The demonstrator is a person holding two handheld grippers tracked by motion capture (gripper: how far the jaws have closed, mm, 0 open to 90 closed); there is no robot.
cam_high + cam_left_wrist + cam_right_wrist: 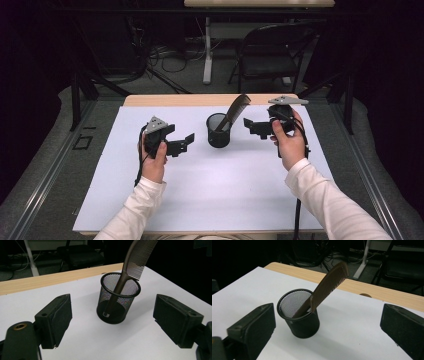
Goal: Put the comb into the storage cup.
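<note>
Leaning comb inside mesh cup

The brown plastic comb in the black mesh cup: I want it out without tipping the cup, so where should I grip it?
Grip the brown plastic comb on its toothed upper part, coming from above the black mesh cup; its handle sits buried inside.

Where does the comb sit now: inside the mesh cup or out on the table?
Inside: the comb stands handle-down in the mesh cup, leaning on its rim.
</note>
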